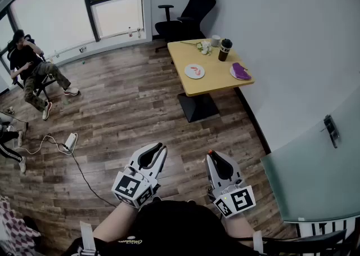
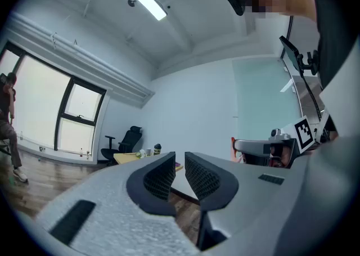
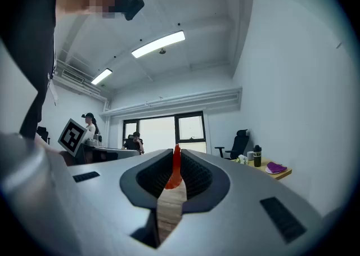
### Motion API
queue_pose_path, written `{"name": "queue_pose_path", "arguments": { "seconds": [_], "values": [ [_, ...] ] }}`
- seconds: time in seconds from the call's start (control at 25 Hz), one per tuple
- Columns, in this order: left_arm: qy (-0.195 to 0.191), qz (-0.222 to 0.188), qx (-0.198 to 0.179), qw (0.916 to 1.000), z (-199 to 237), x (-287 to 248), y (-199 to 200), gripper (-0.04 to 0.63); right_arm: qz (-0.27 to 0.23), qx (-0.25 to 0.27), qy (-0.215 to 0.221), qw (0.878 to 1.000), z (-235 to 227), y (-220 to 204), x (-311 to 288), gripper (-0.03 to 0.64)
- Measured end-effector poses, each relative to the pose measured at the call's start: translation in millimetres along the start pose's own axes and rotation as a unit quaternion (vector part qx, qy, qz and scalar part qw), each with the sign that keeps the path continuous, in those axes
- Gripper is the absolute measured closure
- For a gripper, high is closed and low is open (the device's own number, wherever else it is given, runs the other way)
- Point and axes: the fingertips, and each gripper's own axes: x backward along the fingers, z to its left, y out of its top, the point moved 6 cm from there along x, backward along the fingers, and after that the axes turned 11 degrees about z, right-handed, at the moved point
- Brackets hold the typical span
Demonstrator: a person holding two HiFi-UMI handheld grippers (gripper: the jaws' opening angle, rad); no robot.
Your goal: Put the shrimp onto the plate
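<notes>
Right gripper [image 1: 211, 155] fingers pinch a thin red piece upright, probably the shrimp [image 3: 174, 165]; left gripper [image 1: 161, 148] fingers stand narrowly apart, empty. The plate [image 1: 188, 72] sits on the desk [image 1: 216, 85] — well apart, straight ahead — marginally nearer the right gripper.

Open wood floor [image 1: 129, 103] reaches the table [image 1: 216, 79]; wall [image 1: 281, 35] flanks its right.

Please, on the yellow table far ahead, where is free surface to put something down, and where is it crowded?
Bare wood: the table's near strip, in front of the left plate and the right plate with the purple thing; also the left edge beside the left plate. Crowded: the far side, with tumbler, cup and a small pale bunch.
</notes>
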Motion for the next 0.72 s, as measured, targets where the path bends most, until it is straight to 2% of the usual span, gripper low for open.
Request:
{"name": "queue_pose_path", "arguments": {
  "seconds": [0.24, 0.4, 0.72],
  "values": [
    [-0.011, -0.001, -0.010, 0.9999, 6.0, -6.3, -7.5, 0.541, 0.002, -0.007, 0.002, 1.000, -4.1, -1.9, -8.0, 0.574],
    [-0.011, 0.006, 0.001, 0.9999, 8.5, -10.6, -7.7, 0.541, 0.002, -0.013, 0.000, 1.000, -7.3, -2.6, -11.2, 0.574],
    [-0.014, 0.010, 0.001, 0.9999, 13.1, -19.5, -7.0, 0.545, -0.001, -0.038, 0.027, 0.999, -9.5, -4.8, -18.7, 0.574]
  ]
}}
